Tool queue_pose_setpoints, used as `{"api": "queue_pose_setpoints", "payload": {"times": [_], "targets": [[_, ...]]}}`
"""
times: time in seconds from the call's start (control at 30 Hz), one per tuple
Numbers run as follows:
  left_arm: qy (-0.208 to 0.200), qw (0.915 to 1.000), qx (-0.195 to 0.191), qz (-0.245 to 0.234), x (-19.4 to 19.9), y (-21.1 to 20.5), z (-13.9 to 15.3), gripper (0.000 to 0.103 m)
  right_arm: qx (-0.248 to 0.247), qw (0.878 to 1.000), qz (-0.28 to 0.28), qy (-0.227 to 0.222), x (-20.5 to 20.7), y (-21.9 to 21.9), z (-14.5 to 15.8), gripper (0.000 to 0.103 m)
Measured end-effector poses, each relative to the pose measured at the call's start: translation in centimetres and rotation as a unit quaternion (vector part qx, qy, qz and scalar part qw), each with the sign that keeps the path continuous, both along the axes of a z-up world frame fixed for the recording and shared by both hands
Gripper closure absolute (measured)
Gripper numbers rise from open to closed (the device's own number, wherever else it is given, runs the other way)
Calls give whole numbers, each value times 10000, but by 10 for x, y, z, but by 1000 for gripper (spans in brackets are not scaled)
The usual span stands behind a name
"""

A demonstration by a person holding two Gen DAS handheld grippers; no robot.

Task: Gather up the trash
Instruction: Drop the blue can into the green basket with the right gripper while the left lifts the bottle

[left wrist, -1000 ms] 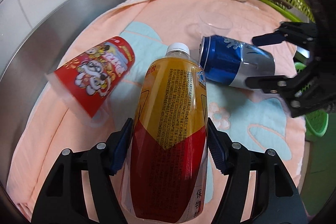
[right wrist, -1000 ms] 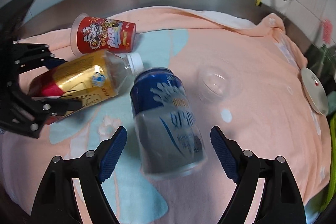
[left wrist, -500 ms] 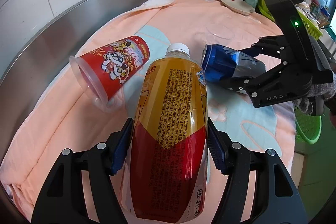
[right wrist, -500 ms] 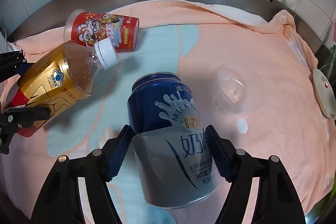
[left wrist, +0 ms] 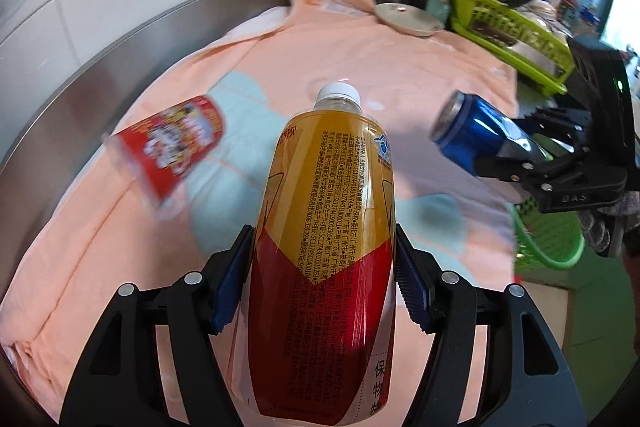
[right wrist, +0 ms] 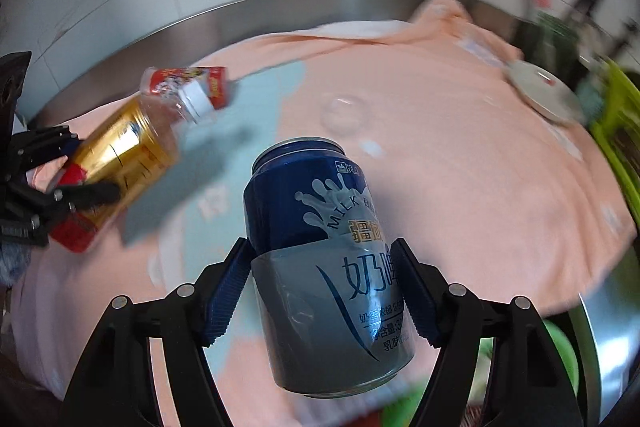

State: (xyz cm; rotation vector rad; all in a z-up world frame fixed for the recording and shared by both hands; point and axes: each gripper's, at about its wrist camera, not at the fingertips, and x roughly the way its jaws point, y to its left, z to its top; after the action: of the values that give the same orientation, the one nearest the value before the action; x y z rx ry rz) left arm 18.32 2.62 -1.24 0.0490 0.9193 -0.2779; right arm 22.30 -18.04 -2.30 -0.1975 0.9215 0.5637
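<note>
My left gripper point(left wrist: 322, 283) is shut on a yellow-and-red drink bottle point(left wrist: 326, 247) with a white cap, held above the pink towel point(left wrist: 360, 67). My right gripper point(right wrist: 326, 291) is shut on a blue-and-grey milk can point(right wrist: 320, 247), lifted off the towel. The can point(left wrist: 472, 135) and right gripper point(left wrist: 516, 163) show at the right of the left wrist view. The bottle point(right wrist: 128, 155) and left gripper point(right wrist: 72, 179) show at the left of the right wrist view. A red paper cup point(left wrist: 172, 143) lies on its side on the towel. A clear plastic cup point(right wrist: 344, 115) lies on the towel.
A steel rim point(left wrist: 120, 55) and tiled wall run behind the towel. A white plate point(left wrist: 408, 19) and a lime-green dish rack point(left wrist: 508, 27) stand at the far right. A green basket point(left wrist: 548, 235) sits below the counter's right edge.
Both grippers have risen with their loads: the bottle and the can are now clear of the towel. The right gripper has moved right, toward the counter edge.
</note>
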Motion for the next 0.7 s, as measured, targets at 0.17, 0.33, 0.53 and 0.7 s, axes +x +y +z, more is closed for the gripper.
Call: {"api": "queue_pose_setpoints", "payload": {"times": [0.17, 0.33, 0.53, 0.7], "targets": [[-89, 9992, -116, -379, -8, -41, 9, 38, -78, 9957, -915, 115, -28, -84, -11, 34], [-111, 9966, -188, -791, -12, -87, 13, 38, -101, 9839, -1741, 379, -52, -156, -39, 34], [-79, 9919, -207, -1252, -15, -146, 12, 38, -309, 9664, -2427, 783, -64, -214, -83, 34], [9, 9878, -181, -1548, -16, -186, 7, 38, -629, 9603, -2505, 1050, -61, -237, -113, 34]]}}
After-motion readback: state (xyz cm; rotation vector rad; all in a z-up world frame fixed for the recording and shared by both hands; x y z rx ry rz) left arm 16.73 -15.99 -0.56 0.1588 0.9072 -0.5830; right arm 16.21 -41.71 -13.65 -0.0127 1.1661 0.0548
